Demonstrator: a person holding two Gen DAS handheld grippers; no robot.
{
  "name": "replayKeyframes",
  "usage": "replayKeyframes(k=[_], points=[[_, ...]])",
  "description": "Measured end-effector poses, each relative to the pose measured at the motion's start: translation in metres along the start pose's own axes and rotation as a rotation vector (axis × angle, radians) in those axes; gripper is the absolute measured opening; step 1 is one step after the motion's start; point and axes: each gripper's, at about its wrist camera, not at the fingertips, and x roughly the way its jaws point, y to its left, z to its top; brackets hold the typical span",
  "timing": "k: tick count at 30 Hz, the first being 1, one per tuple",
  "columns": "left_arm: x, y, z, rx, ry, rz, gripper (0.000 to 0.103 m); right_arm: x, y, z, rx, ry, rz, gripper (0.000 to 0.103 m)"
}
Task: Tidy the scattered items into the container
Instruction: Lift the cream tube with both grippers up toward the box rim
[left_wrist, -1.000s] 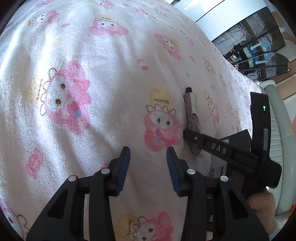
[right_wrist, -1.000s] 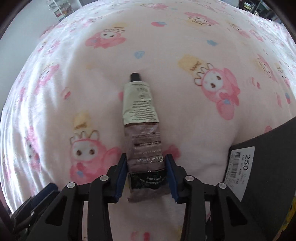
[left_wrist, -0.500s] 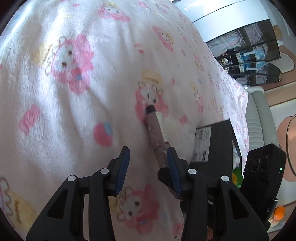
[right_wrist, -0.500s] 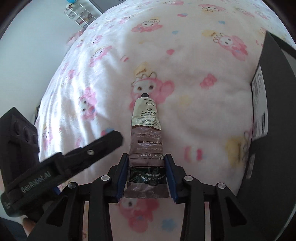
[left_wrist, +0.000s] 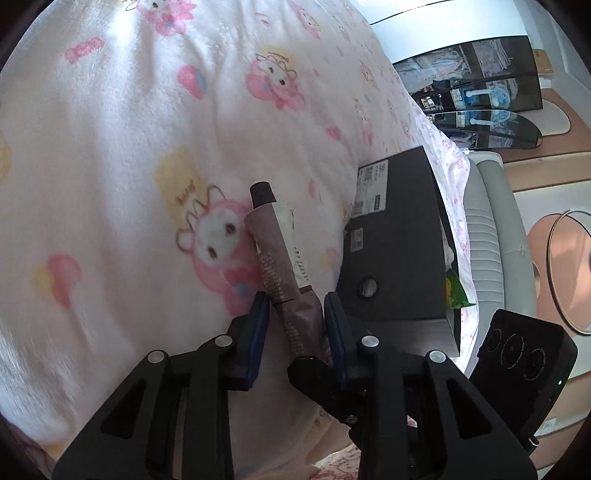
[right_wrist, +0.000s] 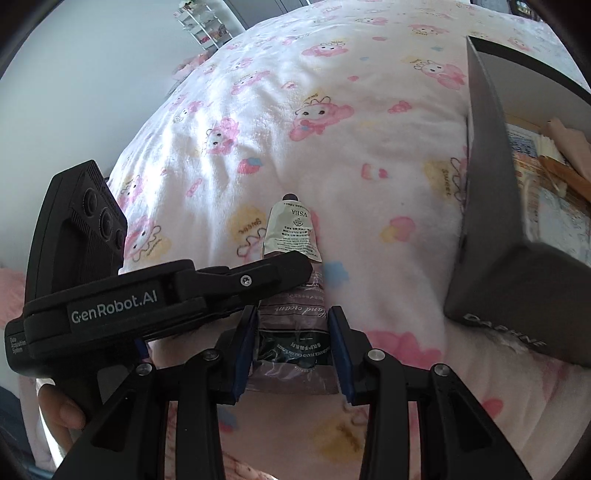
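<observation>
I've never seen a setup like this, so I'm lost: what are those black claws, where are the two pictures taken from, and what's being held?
There is no robot here. A person carries a black two-finger gripper in each hand, and each gripper has a wide-angle camera looking forward along its fingers, so each picture is that tool's own view.

In the right wrist view, the right gripper clamps the crimped end of a crinkled brown-and-white hand cream tube, lifted over a white plush blanket with pink cartoon rabbits. The left gripper reaches in from the left across the tube.

In the left wrist view, the left gripper is closing with the same tube between its blue pads; I cannot tell whether they press on it yet.

The open dark grey cardboard box on the blanket is the container; it already holds several items.
</observation>
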Motion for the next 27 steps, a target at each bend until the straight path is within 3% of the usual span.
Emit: replayKeyframes(k=[3,6,11,19,27], points=[[0.008,-0.02,-0.02,0.006,0.017,-0.012,0.031,-0.018,-0.01,-0.019,-0.041,-0.002,-0.007,0.034],[0.024,-0.04,-0.04,0.02,0.027,-0.004,0.024,-0.024,-0.041,-0.03,0.015,0.001,-0.024,0.034],[0.043,-0.077,-0.06,0.167,-0.005,0.12,0.022,-0.038,-0.083,-0.051,0.111,-0.006,-0.034,0.036],[0.047,-0.076,-0.074,0.153,0.023,0.164,0.022,-0.059,-0.104,-0.061,0.143,-0.087,-0.028,0.036],[0.049,-0.083,-0.083,0.205,0.047,0.208,0.022,-0.061,-0.123,-0.073,0.178,-0.076,-0.054,0.036]])
